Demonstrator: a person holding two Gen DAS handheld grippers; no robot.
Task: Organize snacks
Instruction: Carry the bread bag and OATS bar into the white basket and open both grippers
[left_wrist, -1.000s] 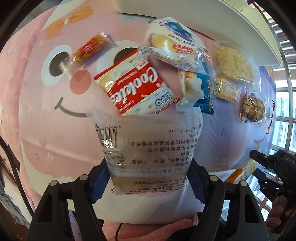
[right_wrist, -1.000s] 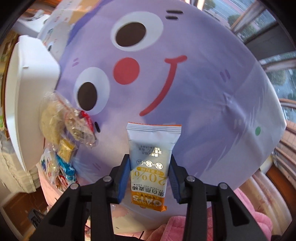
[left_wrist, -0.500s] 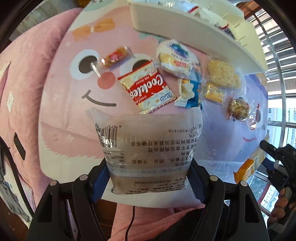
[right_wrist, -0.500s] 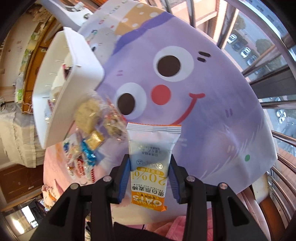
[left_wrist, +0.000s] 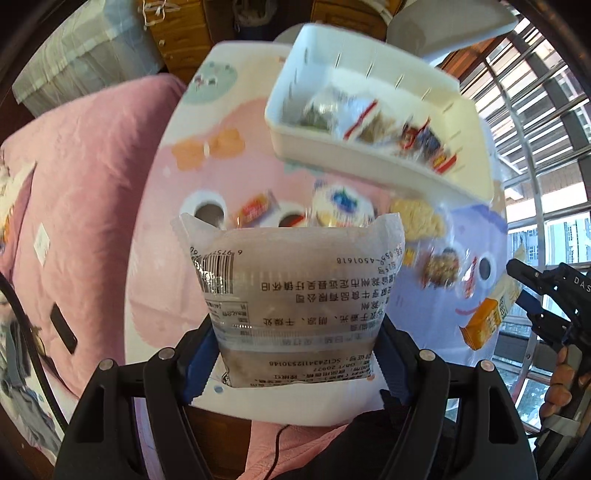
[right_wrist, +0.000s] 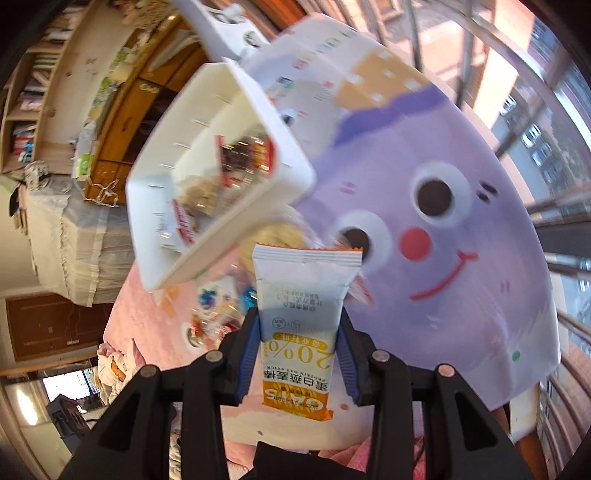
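Snacks: my left gripper (left_wrist: 295, 354) clamps clear bun pack (left_wrist: 291, 295), right gripper (right_wrist: 297, 354) clamps oat bar (right_wrist: 299, 332), both above table; far white bin (left_wrist: 369, 155) crowded, so drops may bounce out.

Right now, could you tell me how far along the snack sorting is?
Partly done: the white plastic bin already holds several packets. In hand: the left gripper clamps a translucent barcode-printed pouch, and the right gripper an orange-and-white oat bar. Left: loose snacks on the cartoon mat.
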